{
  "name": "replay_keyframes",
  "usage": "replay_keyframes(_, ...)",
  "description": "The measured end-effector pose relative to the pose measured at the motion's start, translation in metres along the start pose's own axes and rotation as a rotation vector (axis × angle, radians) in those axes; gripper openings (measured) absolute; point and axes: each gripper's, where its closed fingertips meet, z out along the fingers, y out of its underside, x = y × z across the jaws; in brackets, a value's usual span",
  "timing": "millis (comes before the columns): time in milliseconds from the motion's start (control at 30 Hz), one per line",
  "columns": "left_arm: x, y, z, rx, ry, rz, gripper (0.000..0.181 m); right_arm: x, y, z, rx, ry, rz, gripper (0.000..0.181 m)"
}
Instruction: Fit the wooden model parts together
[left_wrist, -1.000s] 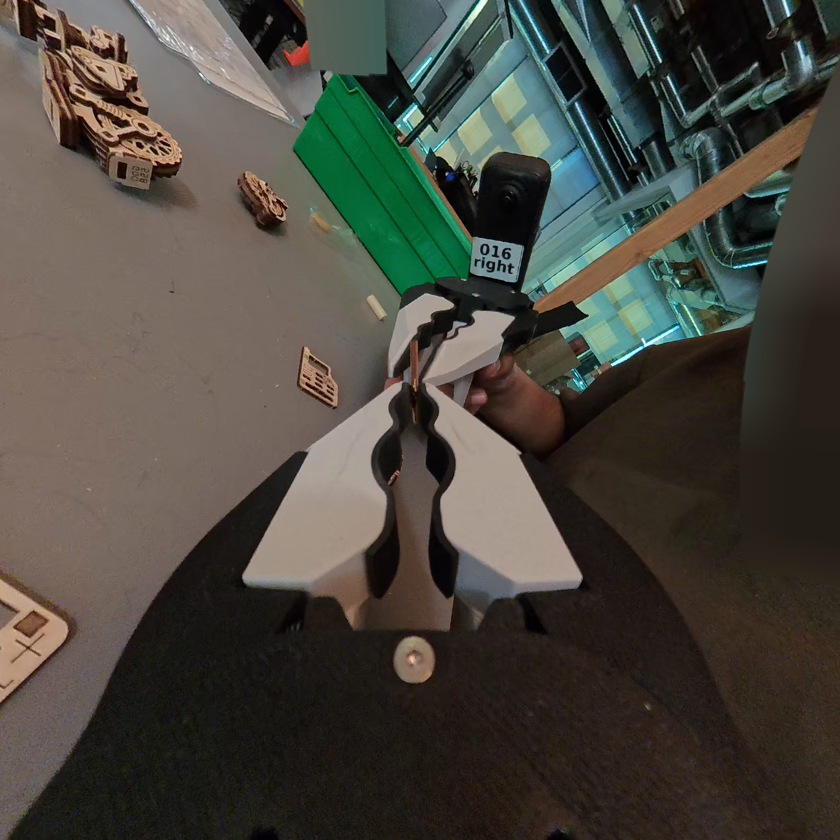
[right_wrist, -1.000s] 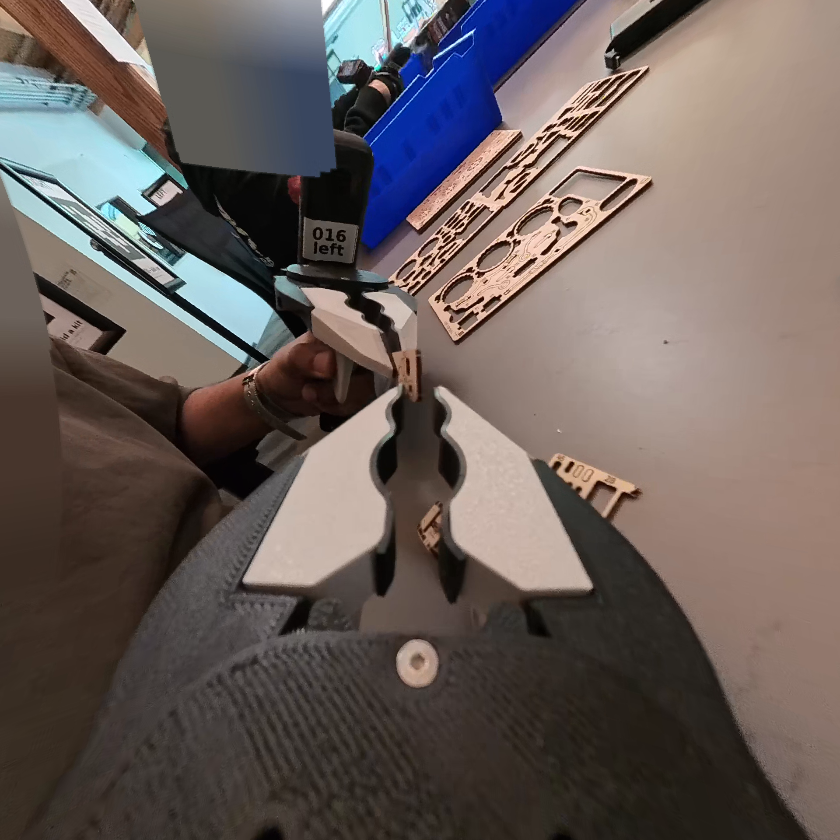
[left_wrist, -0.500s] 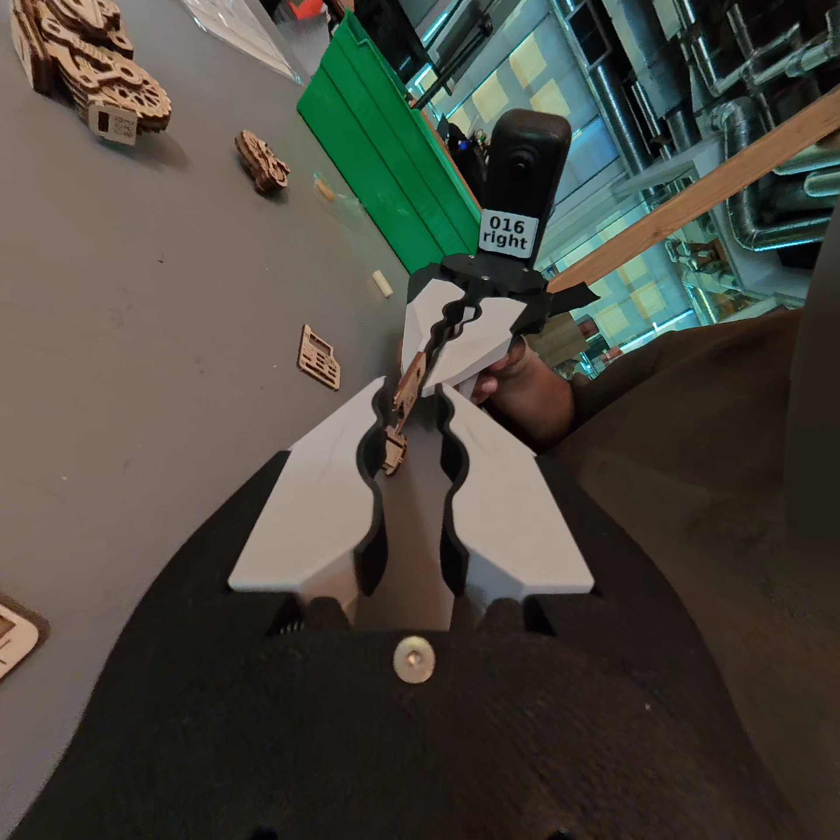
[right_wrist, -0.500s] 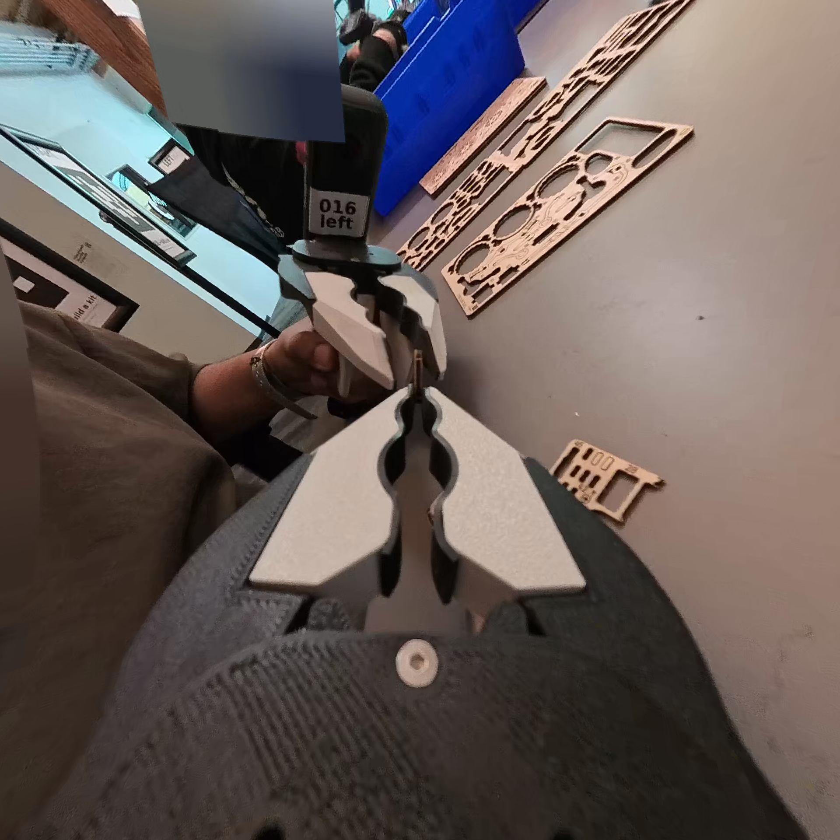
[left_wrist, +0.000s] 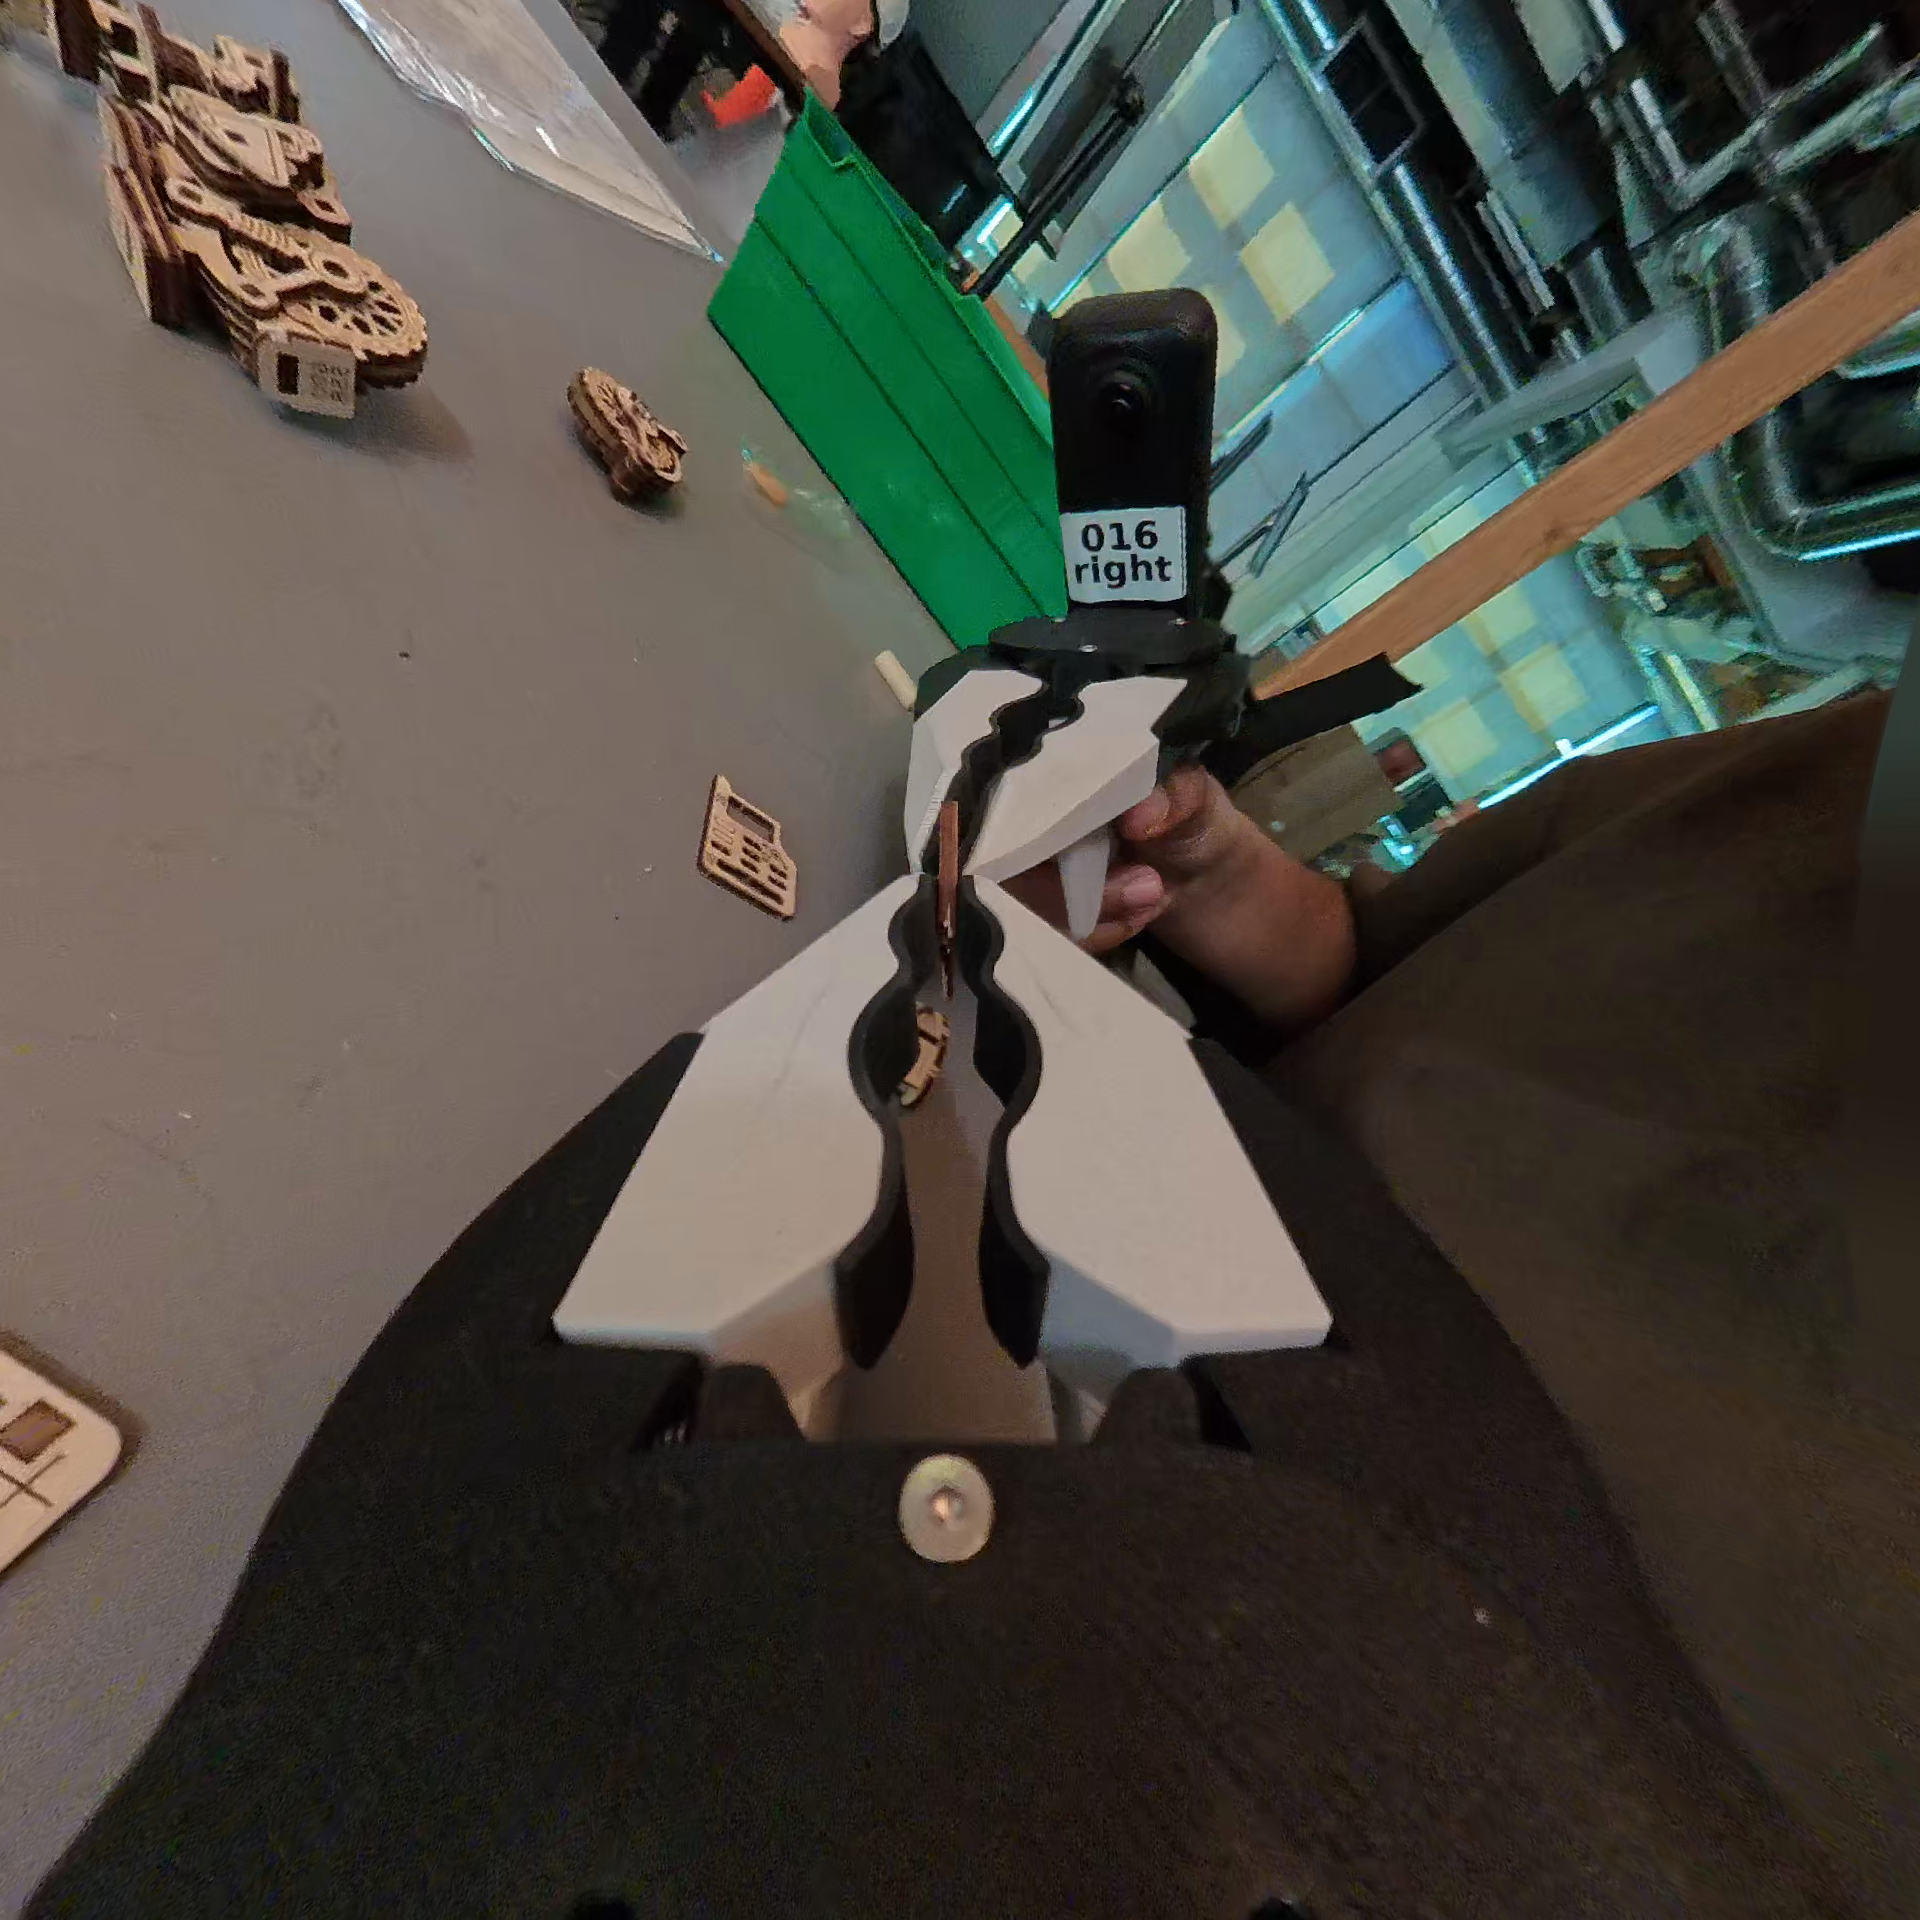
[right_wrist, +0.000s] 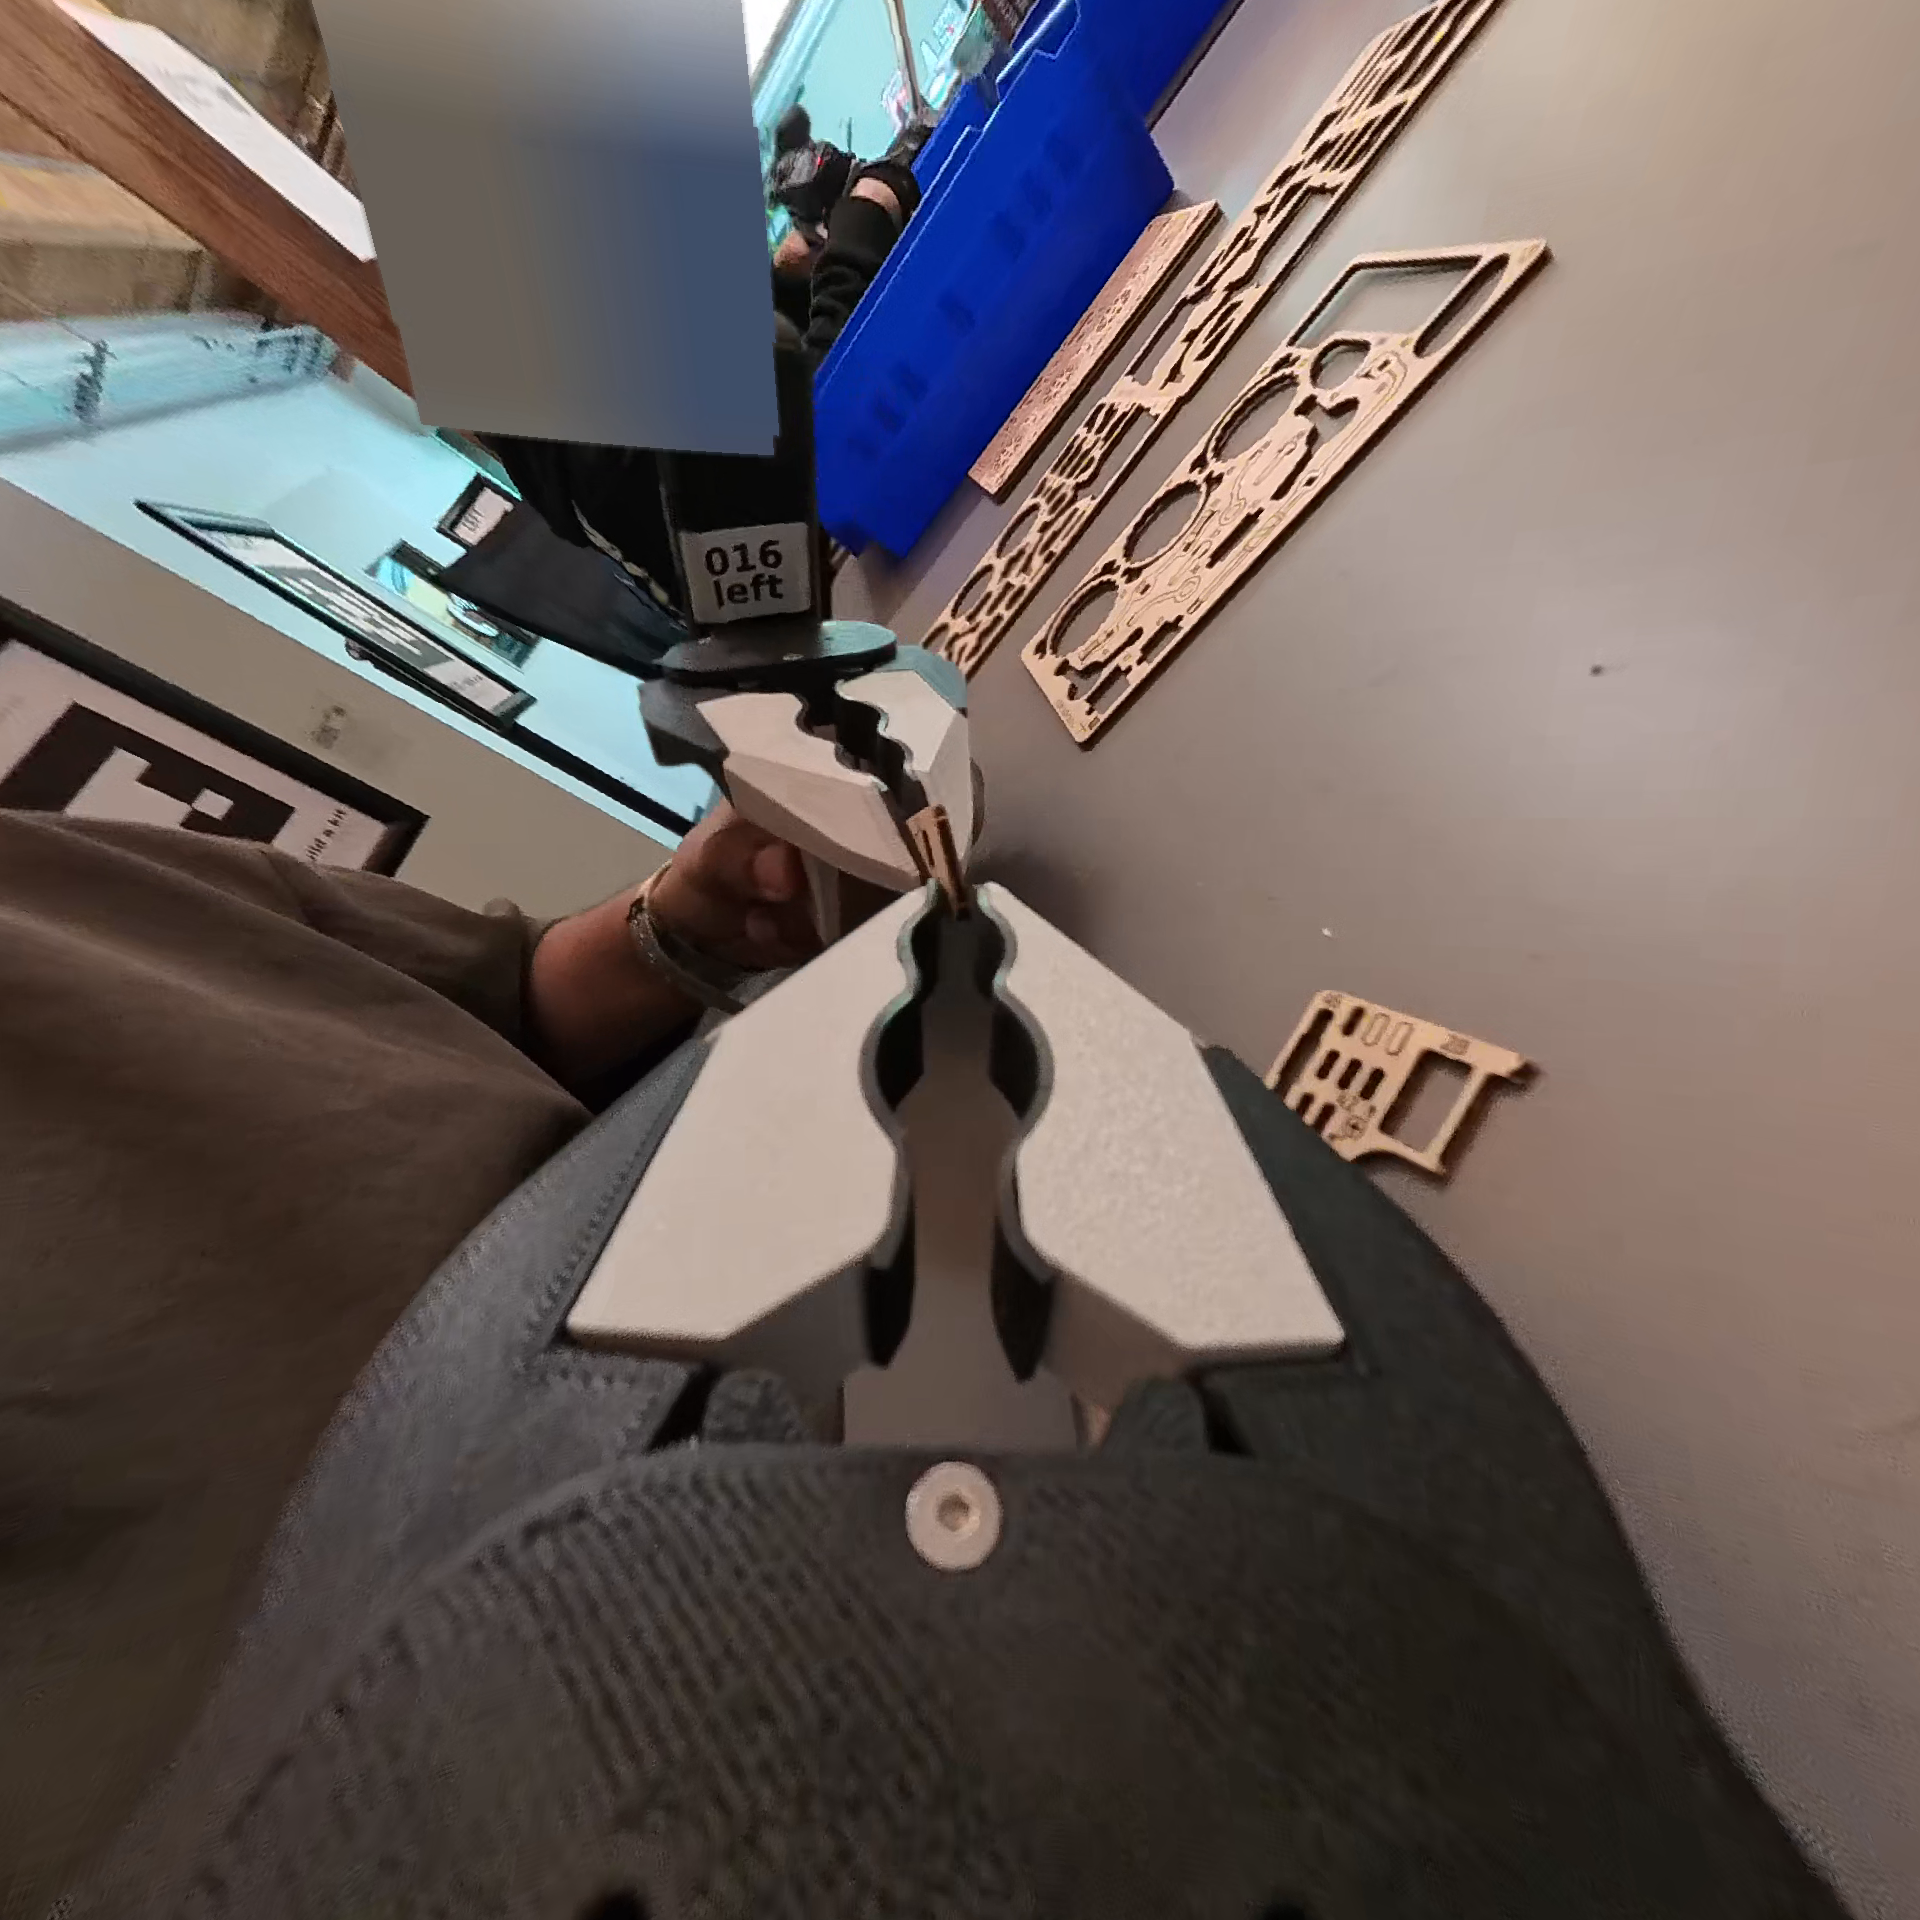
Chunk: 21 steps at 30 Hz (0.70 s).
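My left gripper and right gripper meet tip to tip above the grey table. Both are shut on one thin wooden part, seen edge-on between the two sets of tips. In the right wrist view the part sticks out from my right tips into the left gripper. In the left wrist view the right gripper faces me. A small rounded wooden piece shows lower between my left fingers; how it joins the thin part is hidden.
A built wooden model, a small wooden sub-assembly, a flat cut-out piece and a green bin lie to the left. Punched-out wooden sheets, a blue bin and a small leftover frame lie to the right. Only a small space, under 4 cm, lies between the two pairs of fingers.
My left gripper opened half a second ago and has shut again on the part. My right gripper, open one second ago, closed on it and stays shut.
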Motion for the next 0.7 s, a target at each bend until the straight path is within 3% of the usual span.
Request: replay_keyframes(700,-0.0073,0.0016,0.0069,0.007,-0.176,0.137,0.001,0.0105,-0.0016,-0.0022,-0.003,0.112,-0.011,0.003)
